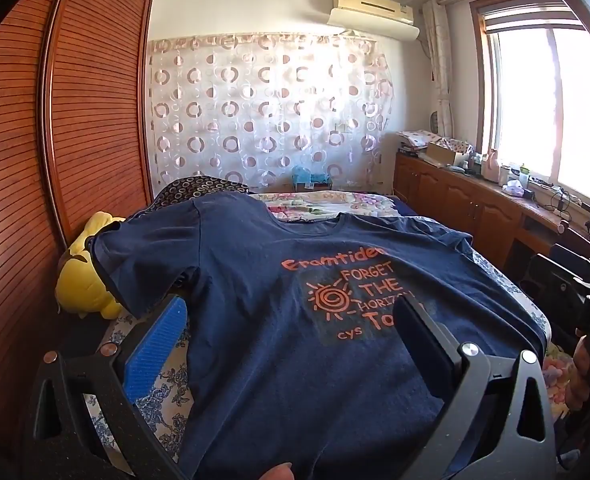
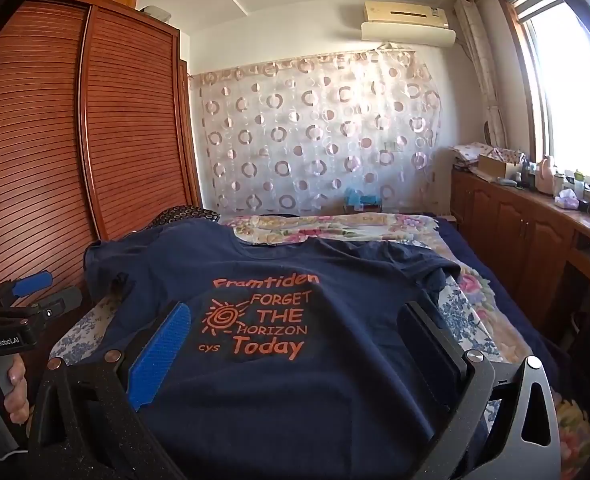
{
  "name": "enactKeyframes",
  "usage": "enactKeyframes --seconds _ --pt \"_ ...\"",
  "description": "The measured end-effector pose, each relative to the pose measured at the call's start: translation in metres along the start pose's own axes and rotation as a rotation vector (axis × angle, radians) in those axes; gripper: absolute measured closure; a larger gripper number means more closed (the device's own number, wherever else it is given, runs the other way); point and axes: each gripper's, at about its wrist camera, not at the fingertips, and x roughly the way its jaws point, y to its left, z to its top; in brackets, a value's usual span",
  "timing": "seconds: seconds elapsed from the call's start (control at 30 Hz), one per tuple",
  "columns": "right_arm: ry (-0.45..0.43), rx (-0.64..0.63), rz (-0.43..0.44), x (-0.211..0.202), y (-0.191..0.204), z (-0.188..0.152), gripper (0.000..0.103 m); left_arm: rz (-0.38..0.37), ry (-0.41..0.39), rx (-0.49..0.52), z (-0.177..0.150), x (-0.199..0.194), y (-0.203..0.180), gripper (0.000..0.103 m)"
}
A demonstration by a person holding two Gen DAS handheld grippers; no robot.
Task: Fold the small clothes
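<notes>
A navy T-shirt (image 1: 255, 280) with an orange sun and lettering lies spread face up on the bed, collar toward the far end, sleeves out to both sides. My left gripper (image 1: 291, 308) hovers over its lower left part, open, one blue pad (image 1: 155, 352) and one black finger wide apart with nothing between them. My right gripper (image 2: 295, 312) hovers over the lower middle of the T-shirt (image 2: 279, 392), open too and empty. Each gripper shows in the other view: the right gripper (image 1: 587, 300) at the right edge, the left gripper (image 2: 51, 292) at the left, both held by hands.
A yellow plush toy (image 1: 87, 276) lies at the bed's left side by the slatted wooden wardrobe (image 1: 55, 120). A floral quilt (image 2: 335, 228) and a dark pillow (image 1: 199, 188) sit at the far end. Wooden cabinets (image 2: 527, 232) with clutter run under the window on the right.
</notes>
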Motion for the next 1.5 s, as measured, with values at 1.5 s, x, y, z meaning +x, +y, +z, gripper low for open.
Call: enactKeyframes --seconds 1.5 --pt "-0.002 0.001 0.001 -0.0024 0.0000 0.0000 0.000 0.013 -0.019 0.017 0.0036 -0.0092 -0.0122 0.000"
